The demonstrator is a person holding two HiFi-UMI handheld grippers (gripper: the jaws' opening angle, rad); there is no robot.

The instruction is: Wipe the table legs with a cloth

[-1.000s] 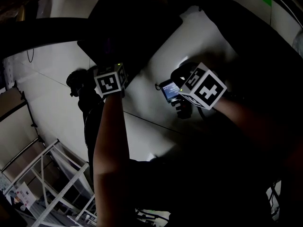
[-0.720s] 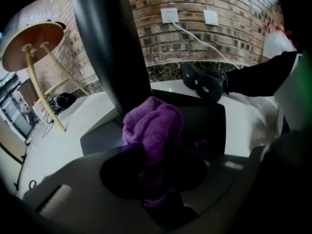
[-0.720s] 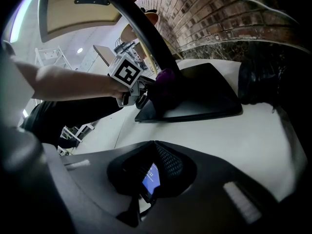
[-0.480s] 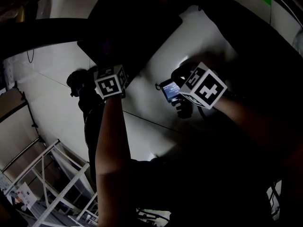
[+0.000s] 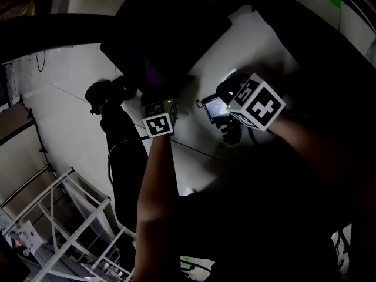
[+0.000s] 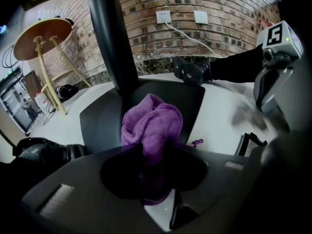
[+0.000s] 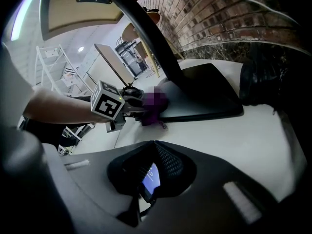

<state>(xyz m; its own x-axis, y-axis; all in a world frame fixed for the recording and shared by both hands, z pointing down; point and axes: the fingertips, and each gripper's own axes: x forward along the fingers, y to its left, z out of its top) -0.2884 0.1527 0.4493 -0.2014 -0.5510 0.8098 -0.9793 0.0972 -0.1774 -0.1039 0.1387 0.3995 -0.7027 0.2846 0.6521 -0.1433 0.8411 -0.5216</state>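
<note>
Pinching cloth (image 6: 151, 126) | left hand-held gripper (image 6: 153, 167) outstretched | beside table leg (image 6: 109, 38)

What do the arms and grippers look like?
Both are dark grey plastic with black fingers. The left gripper and right gripper each carry a white cube with black square markers. The right one has a small lit screen. The left forearm is bare, no sleeve.

Head view looks steeply down; both gripper views sit low over the floor (image 6: 224, 116), sharing the leg (image 6: 109, 38) and base (image 6: 95, 123).
</note>
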